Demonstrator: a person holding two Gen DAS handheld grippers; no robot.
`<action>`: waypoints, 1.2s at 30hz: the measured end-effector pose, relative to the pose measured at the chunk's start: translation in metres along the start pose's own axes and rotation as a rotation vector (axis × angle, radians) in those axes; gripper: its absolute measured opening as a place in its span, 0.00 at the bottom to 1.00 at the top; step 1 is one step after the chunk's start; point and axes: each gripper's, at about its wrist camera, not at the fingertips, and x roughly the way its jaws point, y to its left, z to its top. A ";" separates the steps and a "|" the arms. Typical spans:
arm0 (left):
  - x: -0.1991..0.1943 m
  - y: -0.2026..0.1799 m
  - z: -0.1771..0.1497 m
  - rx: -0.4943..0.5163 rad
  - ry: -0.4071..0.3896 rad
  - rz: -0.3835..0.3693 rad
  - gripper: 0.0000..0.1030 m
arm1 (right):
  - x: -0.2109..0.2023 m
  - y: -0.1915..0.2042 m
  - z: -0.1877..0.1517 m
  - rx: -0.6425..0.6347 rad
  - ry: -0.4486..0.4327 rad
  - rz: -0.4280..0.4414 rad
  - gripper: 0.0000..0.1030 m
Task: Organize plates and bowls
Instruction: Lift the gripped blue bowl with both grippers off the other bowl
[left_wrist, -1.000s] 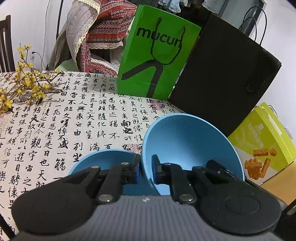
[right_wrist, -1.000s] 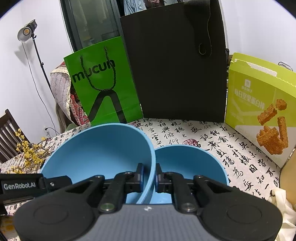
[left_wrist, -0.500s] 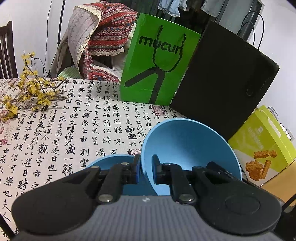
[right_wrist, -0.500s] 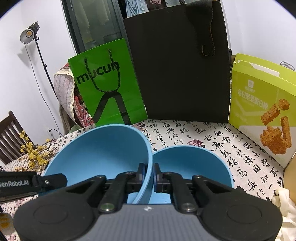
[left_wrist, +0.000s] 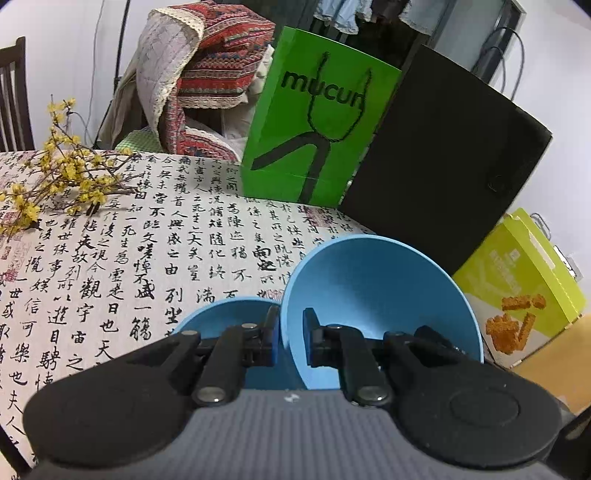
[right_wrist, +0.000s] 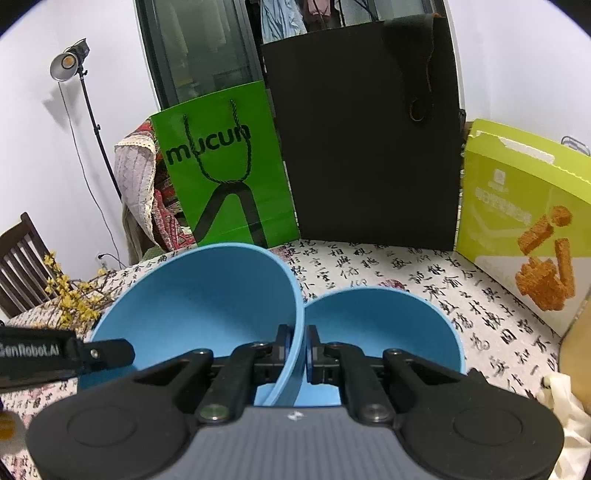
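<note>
Both grippers hold one large blue bowl. In the left wrist view my left gripper (left_wrist: 290, 338) is shut on the near rim of the large blue bowl (left_wrist: 376, 295), which is tilted and lifted. A smaller blue bowl (left_wrist: 225, 321) lies below it on the table. In the right wrist view my right gripper (right_wrist: 298, 349) is shut on the rim of the large blue bowl (right_wrist: 207, 291), tilted up to the left. The smaller blue bowl (right_wrist: 384, 325) sits on the cloth to the right. The left gripper's finger (right_wrist: 96, 352) reaches in from the left edge.
A green "mucun" paper bag (left_wrist: 317, 136) and a black bag (left_wrist: 443, 166) stand at the back of the table. A yellow-green snack box (right_wrist: 524, 221) stands at the right. Yellow flower twigs (left_wrist: 55, 177) lie at the left on the calligraphy cloth (left_wrist: 147, 240). A chair with blankets stands behind.
Both grippers have risen with the large bowl, which now stands higher above the smaller bowl. The grips have not changed.
</note>
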 end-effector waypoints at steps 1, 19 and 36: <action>-0.001 0.000 -0.002 0.003 0.001 -0.004 0.13 | -0.003 -0.001 -0.001 0.001 -0.004 -0.003 0.08; -0.037 0.003 -0.009 0.026 -0.032 -0.014 0.13 | -0.040 0.010 -0.003 0.009 -0.053 0.016 0.08; -0.070 0.015 -0.031 0.052 -0.043 -0.025 0.13 | -0.077 0.023 -0.023 0.008 -0.061 0.009 0.08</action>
